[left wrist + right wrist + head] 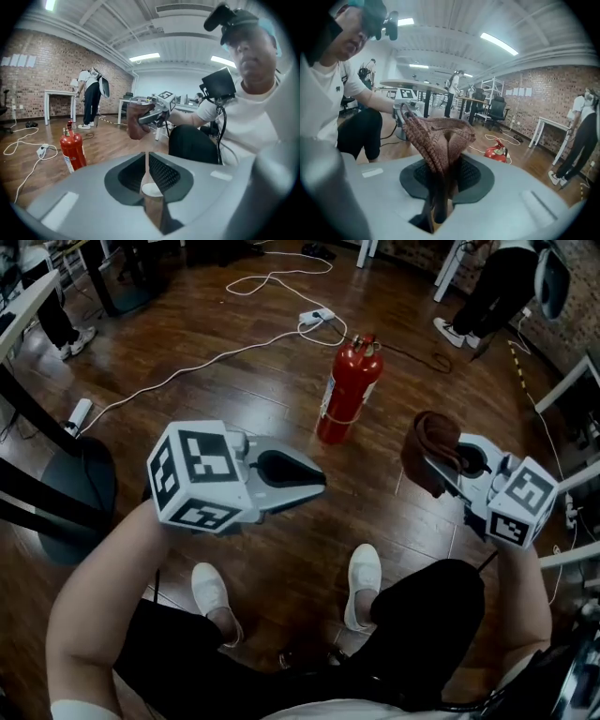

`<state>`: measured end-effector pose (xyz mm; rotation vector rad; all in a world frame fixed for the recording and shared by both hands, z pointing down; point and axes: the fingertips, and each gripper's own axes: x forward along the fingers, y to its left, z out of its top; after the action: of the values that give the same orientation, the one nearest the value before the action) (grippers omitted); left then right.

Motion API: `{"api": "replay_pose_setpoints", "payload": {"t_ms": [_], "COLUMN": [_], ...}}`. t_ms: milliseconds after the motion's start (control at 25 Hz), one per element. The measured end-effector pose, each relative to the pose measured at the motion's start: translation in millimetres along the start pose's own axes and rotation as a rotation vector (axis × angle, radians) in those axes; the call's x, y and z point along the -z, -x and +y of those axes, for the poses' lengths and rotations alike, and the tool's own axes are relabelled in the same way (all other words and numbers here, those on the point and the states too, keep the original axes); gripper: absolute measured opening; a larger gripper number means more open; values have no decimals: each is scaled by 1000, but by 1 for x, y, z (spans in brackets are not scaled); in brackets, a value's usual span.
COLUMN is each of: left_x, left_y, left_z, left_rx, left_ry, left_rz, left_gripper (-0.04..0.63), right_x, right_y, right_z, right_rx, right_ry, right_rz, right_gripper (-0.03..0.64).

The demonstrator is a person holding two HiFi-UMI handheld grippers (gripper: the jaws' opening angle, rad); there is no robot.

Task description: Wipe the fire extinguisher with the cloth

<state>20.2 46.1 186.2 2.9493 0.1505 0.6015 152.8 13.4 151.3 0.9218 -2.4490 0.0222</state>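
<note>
A red cylindrical metal fire extinguisher (349,390) is standing upright on the dark glossy wooden plank floor (234,399), apart from both grippers, with open floor lying between. A white cable (187,369) is trailing to a white power strip (317,317) just behind it. The person's white shoes (364,582) are resting nearer. The right gripper (439,468) is clamping a brown ribbed knitted cloth (431,439), bunched and drooping. The left gripper (314,487) is holding its jaws together on nothing.
</note>
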Motion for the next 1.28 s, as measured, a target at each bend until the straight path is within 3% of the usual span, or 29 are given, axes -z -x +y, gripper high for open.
{"api": "replay_pose_setpoints", "payload": {"t_ms": [280,440,800,1000,1280], "left_x": [-13,-18,19,14,14], "left_y": [29,32,19,7,-7], "left_z": [-54,-88,-119,-133,-144], "left_rx": [-133,-198,-166,-177,-169], "left_ry": [44,1,7,21,26], "left_rz": [-52,-73,16,-15,-7], "left_gripper": [23,23,23,23,23], "right_x": [-22,-13,-10,3,7], "right_y": [34,44,52,73,83], "right_z": [70,102,115,113,121], "right_rx": [-132,-180,-212,-224,-228], "right_ry": [-59,-29,-19,-90,-58], "right_rz": [-57,-74,-123,-167,-148], "right_gripper": [67,69,69,67,67]}}
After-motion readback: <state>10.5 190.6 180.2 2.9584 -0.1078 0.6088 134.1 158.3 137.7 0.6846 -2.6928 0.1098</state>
